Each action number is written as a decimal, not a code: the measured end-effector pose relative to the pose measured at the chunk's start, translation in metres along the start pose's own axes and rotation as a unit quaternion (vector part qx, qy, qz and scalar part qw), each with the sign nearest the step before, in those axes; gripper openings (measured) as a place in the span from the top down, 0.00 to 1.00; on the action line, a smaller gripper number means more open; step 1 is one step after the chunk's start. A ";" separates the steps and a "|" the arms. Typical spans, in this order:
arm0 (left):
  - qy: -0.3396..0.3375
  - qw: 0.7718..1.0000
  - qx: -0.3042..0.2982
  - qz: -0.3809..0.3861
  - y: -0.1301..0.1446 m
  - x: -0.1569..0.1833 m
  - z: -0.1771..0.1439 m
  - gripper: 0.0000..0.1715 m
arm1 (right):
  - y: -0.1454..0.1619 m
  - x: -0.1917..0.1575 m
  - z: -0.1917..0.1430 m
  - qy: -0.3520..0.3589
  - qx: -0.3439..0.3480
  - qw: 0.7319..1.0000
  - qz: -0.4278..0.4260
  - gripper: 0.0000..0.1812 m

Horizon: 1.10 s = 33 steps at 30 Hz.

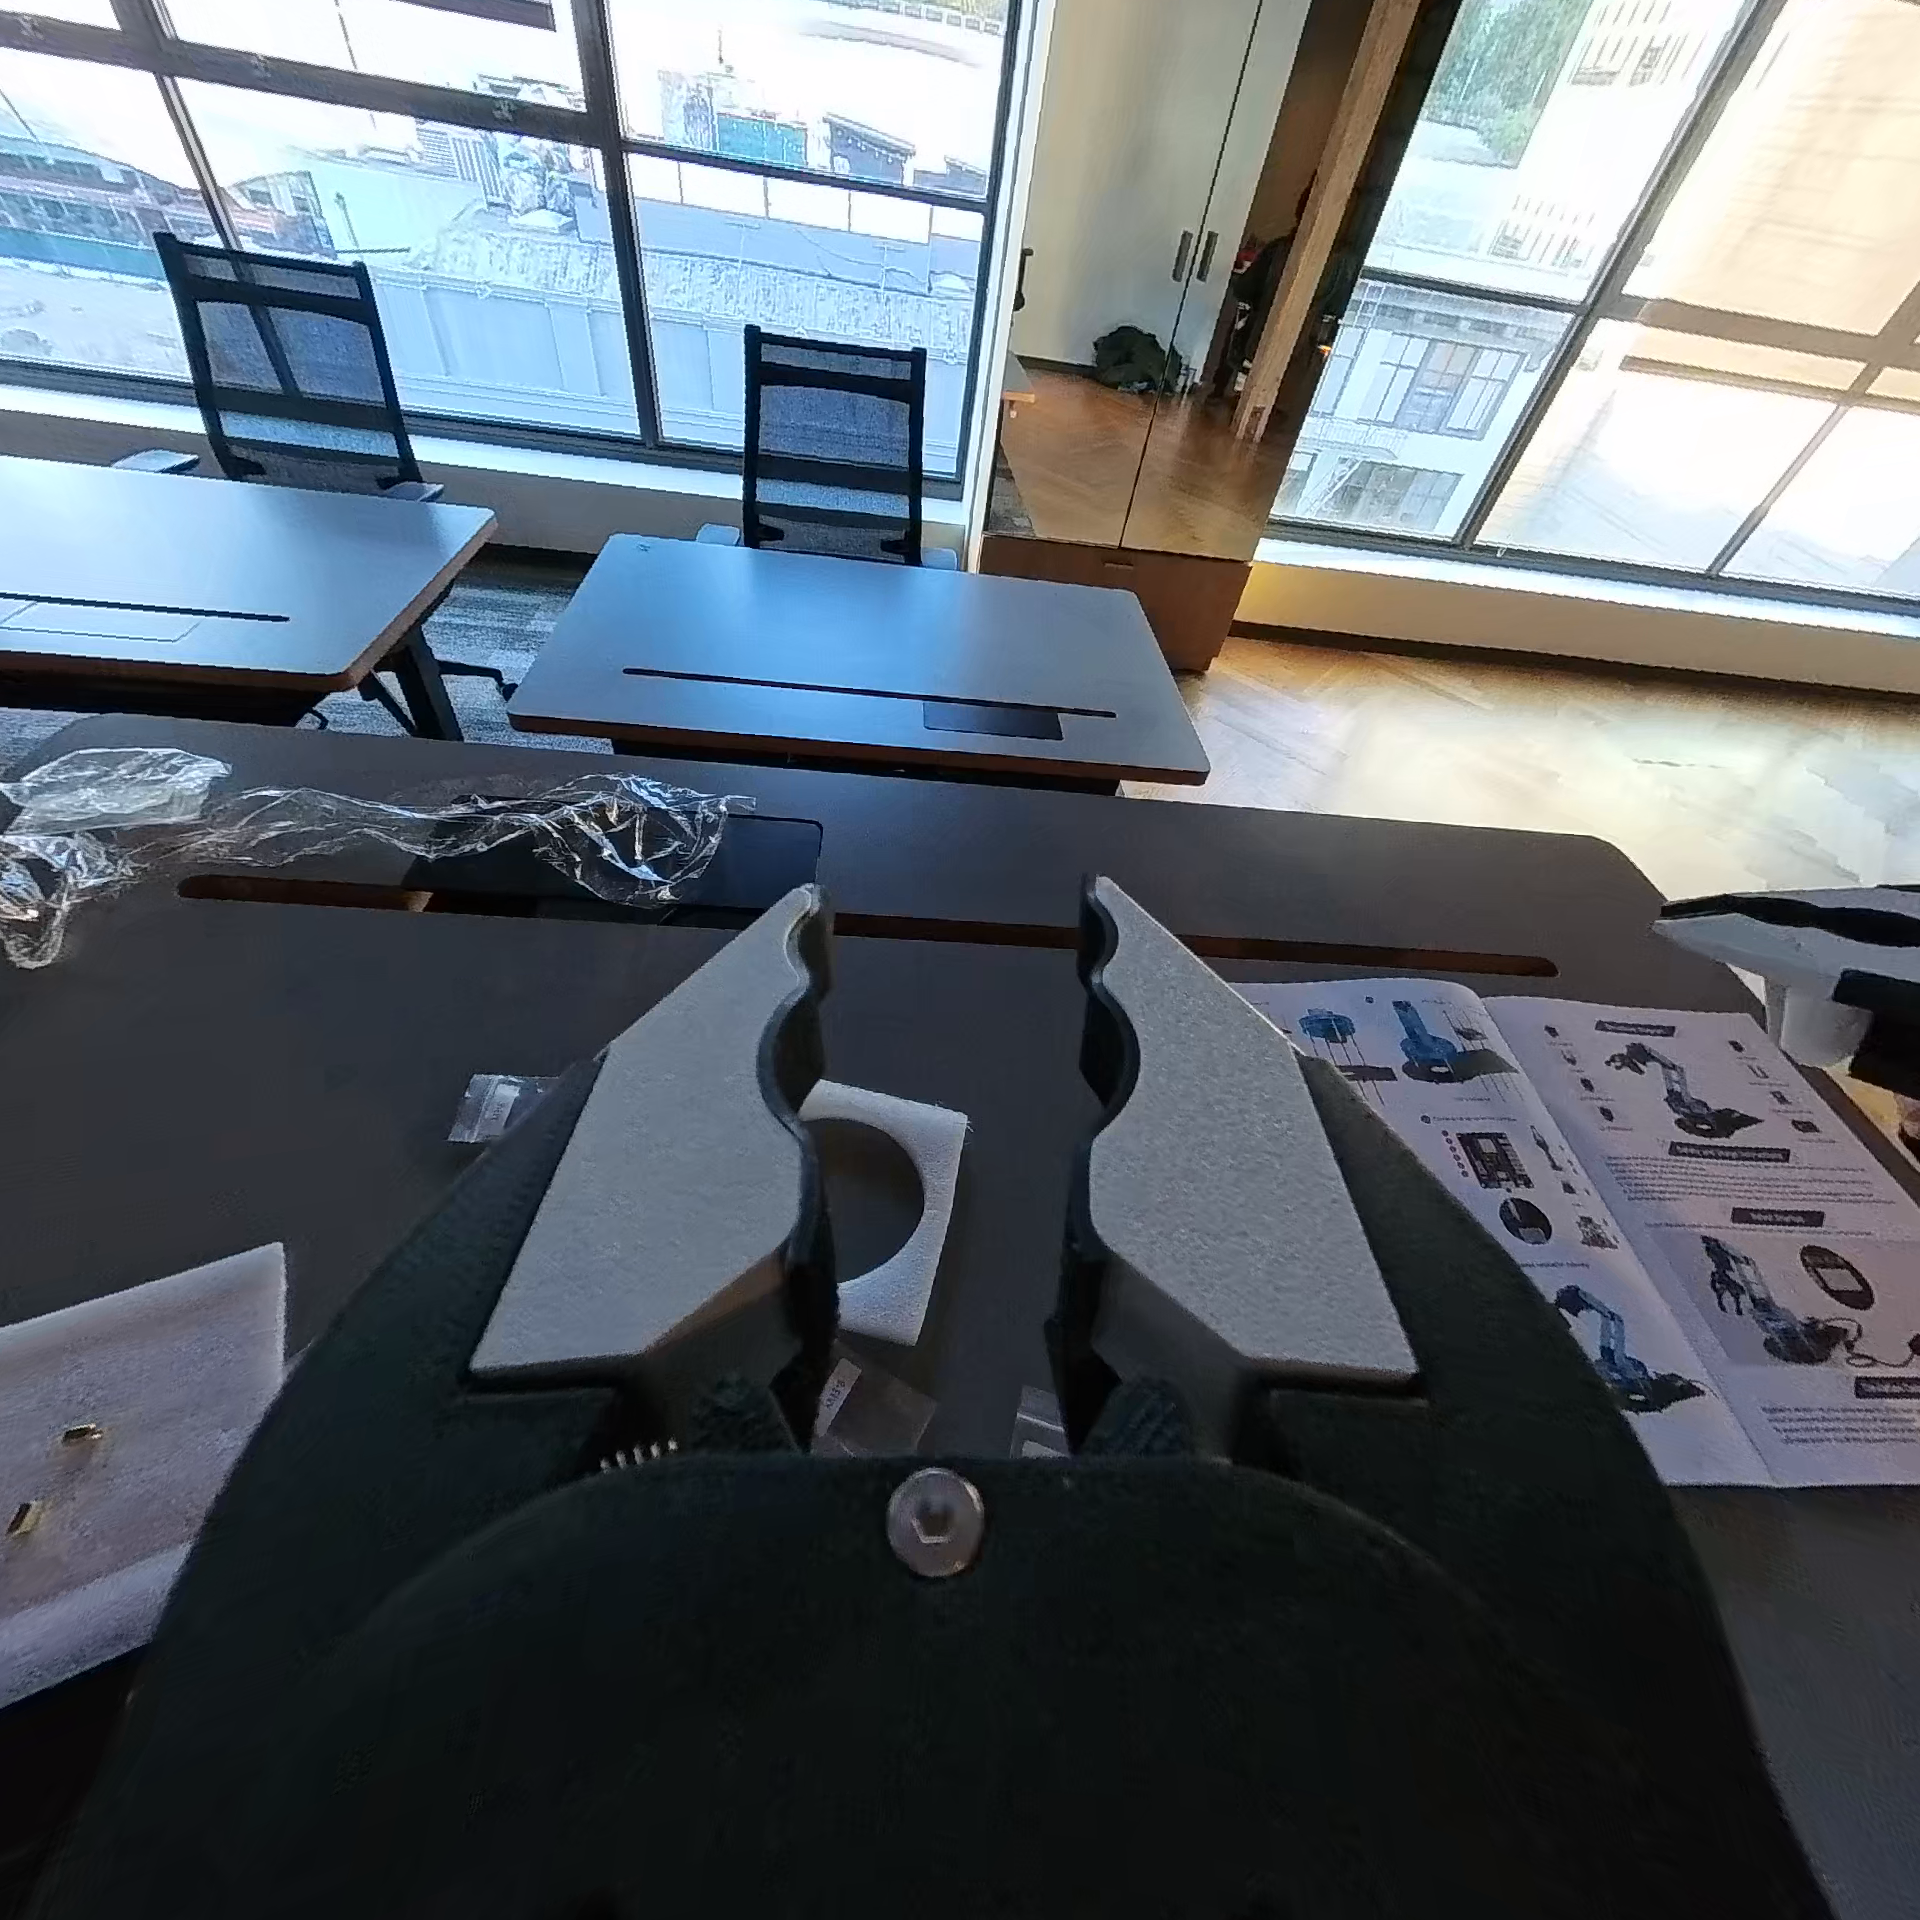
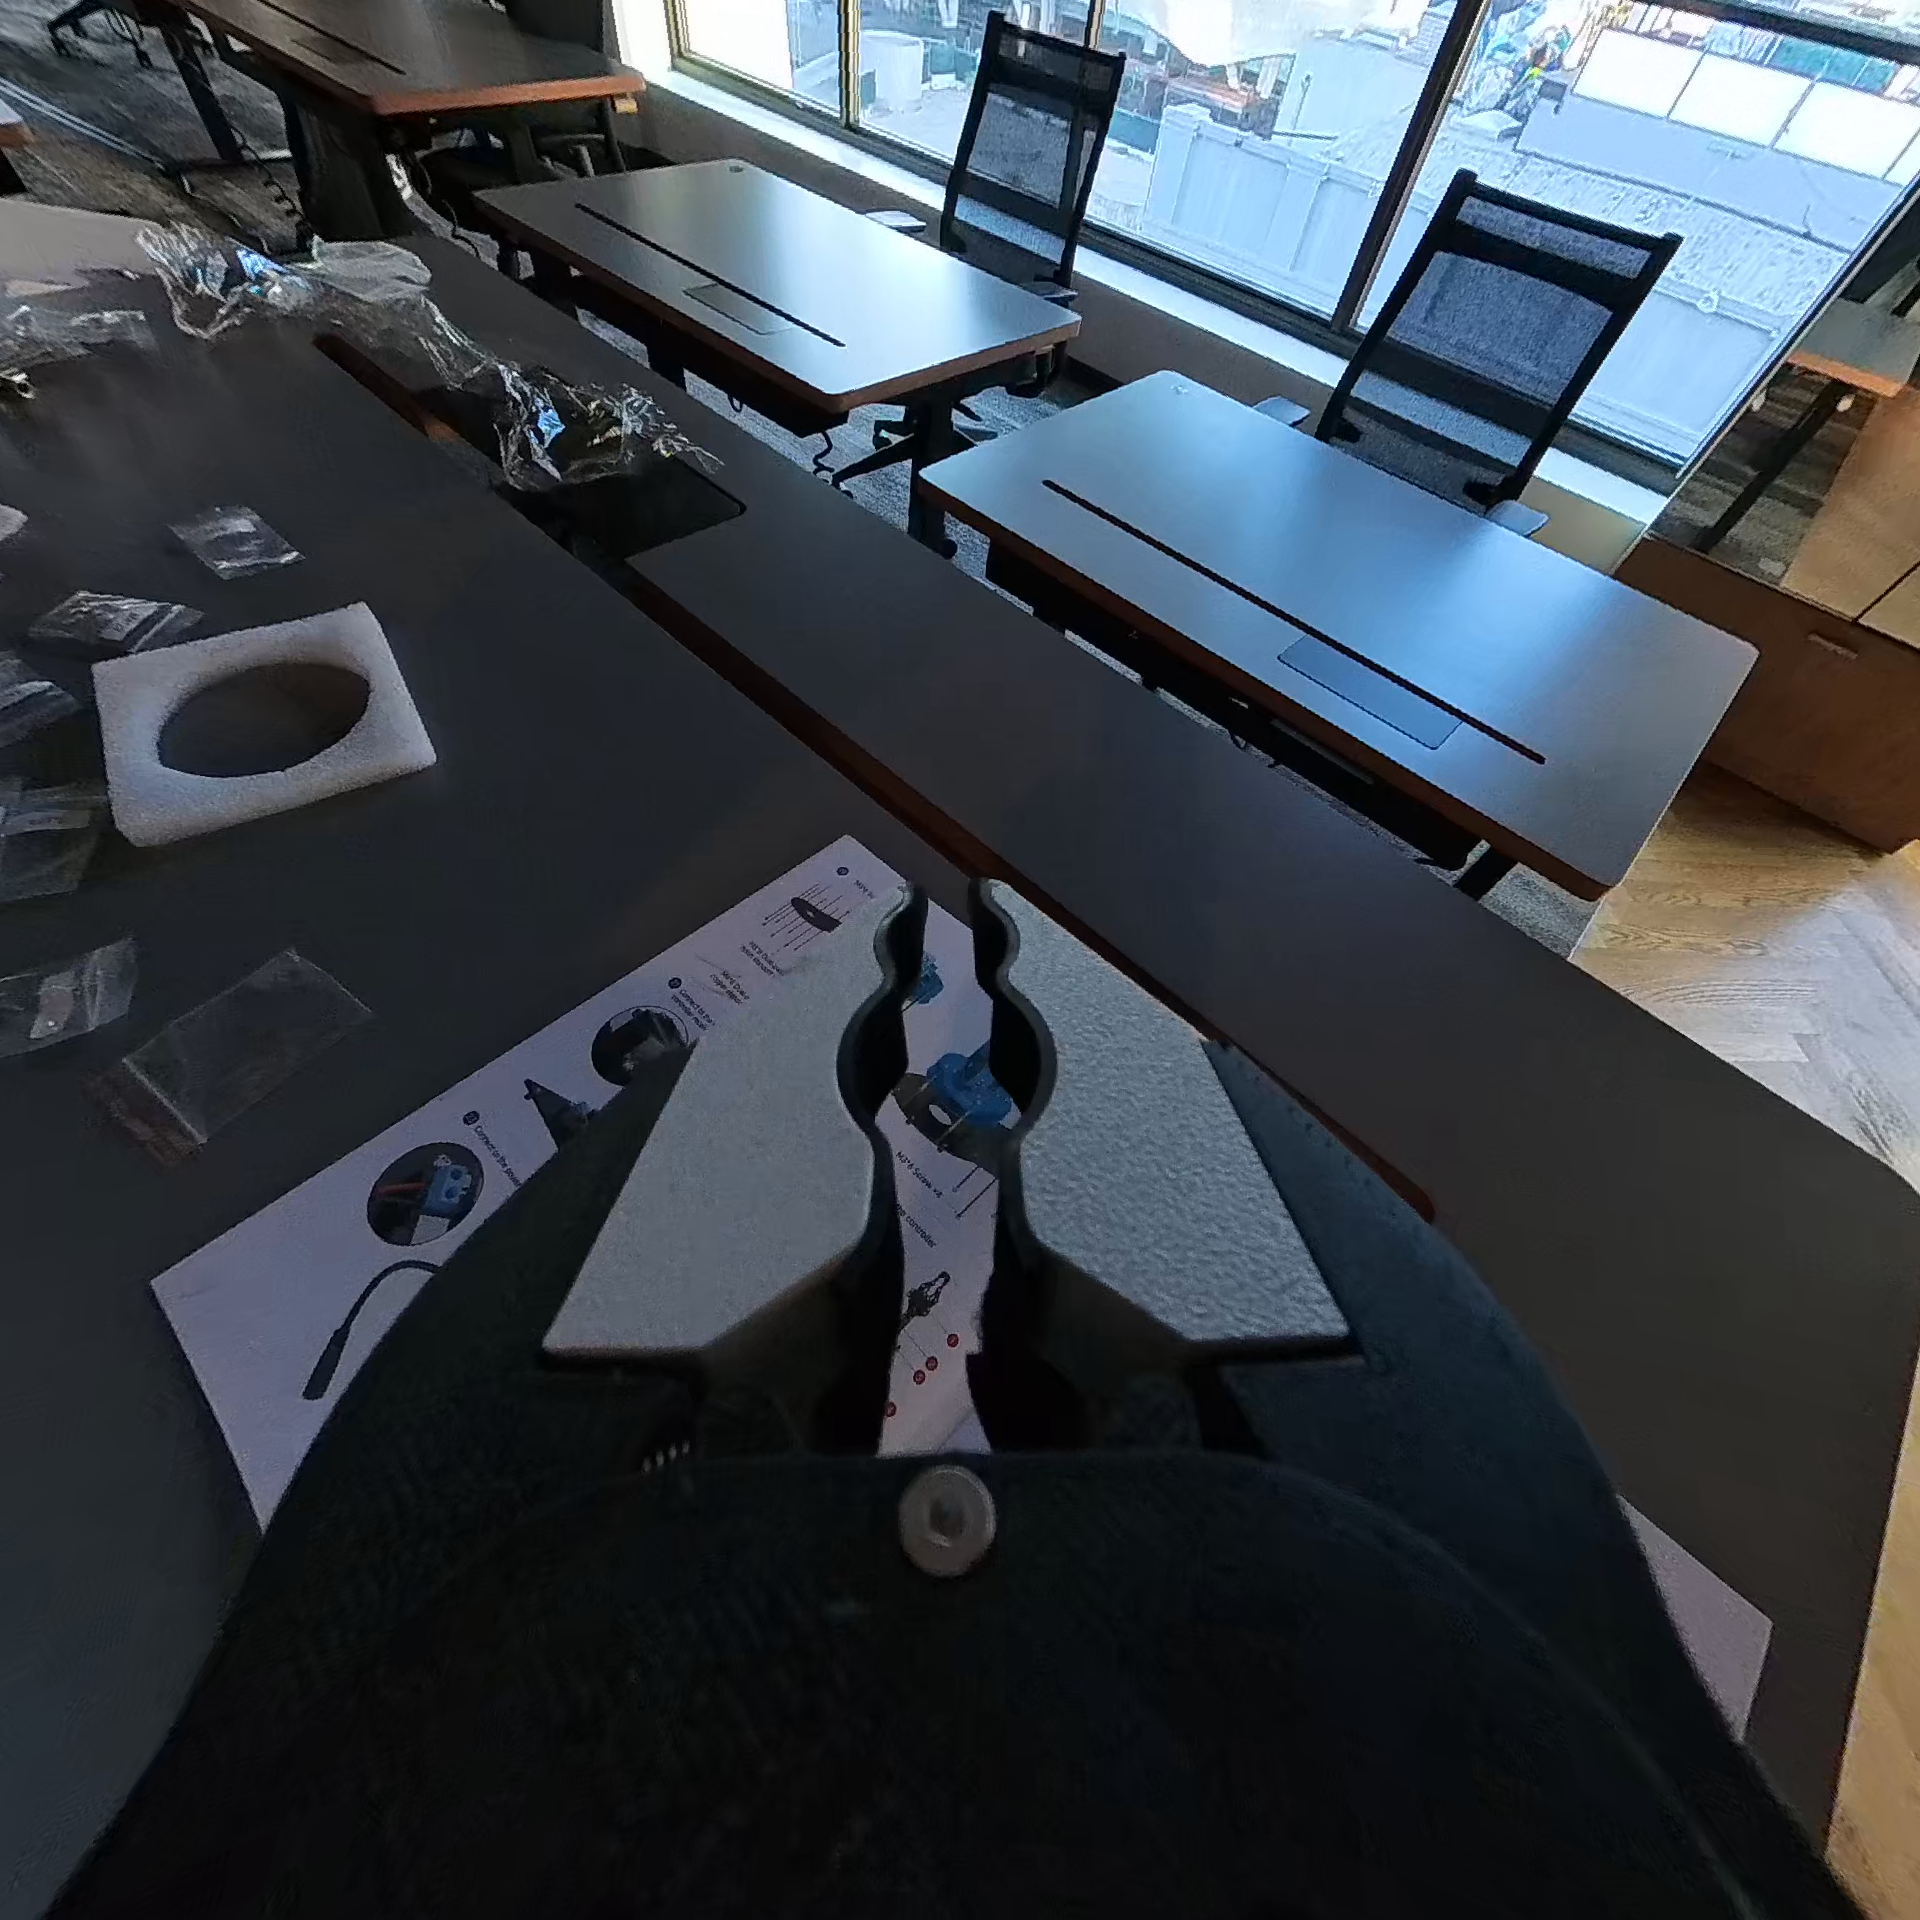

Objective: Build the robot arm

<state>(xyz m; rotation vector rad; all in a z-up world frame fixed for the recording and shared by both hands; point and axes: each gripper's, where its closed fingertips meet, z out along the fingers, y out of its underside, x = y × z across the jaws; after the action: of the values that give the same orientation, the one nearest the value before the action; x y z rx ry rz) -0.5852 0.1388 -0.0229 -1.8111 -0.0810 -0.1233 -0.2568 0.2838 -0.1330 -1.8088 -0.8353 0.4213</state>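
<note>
Dark desk (image 1: 312, 1060): left gripper (image 1: 951, 914) gapes over foam square (image 1: 914, 1226); right gripper (image 2: 945, 904) nearly closed, empty, above booklet (image 2: 312, 1309).

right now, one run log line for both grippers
left gripper: open, over foam square | right gripper: nearly shut, empty, over instruction sheet | dark desk

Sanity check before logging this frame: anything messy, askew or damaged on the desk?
Nothing damaged or spilled. Crumpled clear plastic wrap lies over the desk's cable slot, and small clear bags are scattered near the white foam square. The instruction sheet lies flat. Left tool is open, right tool nearly shut, both empty.
</note>
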 end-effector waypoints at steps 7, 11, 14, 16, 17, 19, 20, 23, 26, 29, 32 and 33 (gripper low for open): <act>-0.005 1.000 0.001 -0.002 0.000 -0.003 -0.001 0.73 | 0.001 0.001 0.000 0.000 -0.001 1.000 0.004 0.96; -0.007 1.000 0.002 -0.002 -0.001 -0.004 -0.003 0.73 | 0.003 0.001 0.001 -0.002 -0.005 1.000 0.008 0.96; -0.008 1.000 0.002 -0.002 -0.001 -0.005 -0.003 0.73 | 0.003 0.001 0.001 -0.001 -0.006 1.000 0.010 0.96; -0.008 1.000 0.002 -0.003 -0.001 -0.005 -0.003 0.73 | 0.003 0.001 0.001 -0.002 -0.007 1.000 0.012 0.96; -0.009 1.000 0.002 -0.003 -0.001 -0.005 -0.003 0.73 | 0.003 0.002 0.001 -0.001 -0.007 1.000 0.013 0.96; -0.009 1.000 0.002 -0.002 0.000 -0.005 -0.003 0.73 | 0.003 0.002 0.001 -0.001 -0.008 1.000 0.015 0.96; -0.009 1.000 0.001 -0.002 0.000 -0.005 -0.003 0.73 | 0.004 0.002 0.001 -0.001 -0.008 1.000 0.016 0.96; -0.009 1.000 0.000 -0.003 0.000 -0.005 -0.002 0.73 | 0.004 0.002 0.001 -0.002 -0.010 1.000 0.017 0.96; -0.010 1.000 0.000 -0.003 0.000 -0.005 -0.002 0.73 | 0.005 0.002 0.002 -0.002 -0.011 1.000 0.017 0.96; -0.010 1.000 0.000 -0.002 0.000 -0.005 -0.002 0.73 | 0.005 0.002 0.002 -0.003 -0.013 1.000 0.019 0.96; -0.009 1.000 -0.002 -0.002 0.001 -0.005 -0.002 0.73 | 0.005 0.002 0.002 -0.003 -0.013 1.000 0.020 0.96; -0.009 1.000 -0.002 -0.003 0.001 -0.005 -0.002 0.73 | 0.005 0.002 0.002 -0.003 -0.013 1.000 0.020 0.96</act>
<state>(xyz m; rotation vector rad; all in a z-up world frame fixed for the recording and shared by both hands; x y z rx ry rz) -0.5900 0.1366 -0.0237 -1.8153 -0.0981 -0.1109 -0.2548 0.2850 -0.1384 -1.8512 -0.8131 0.4447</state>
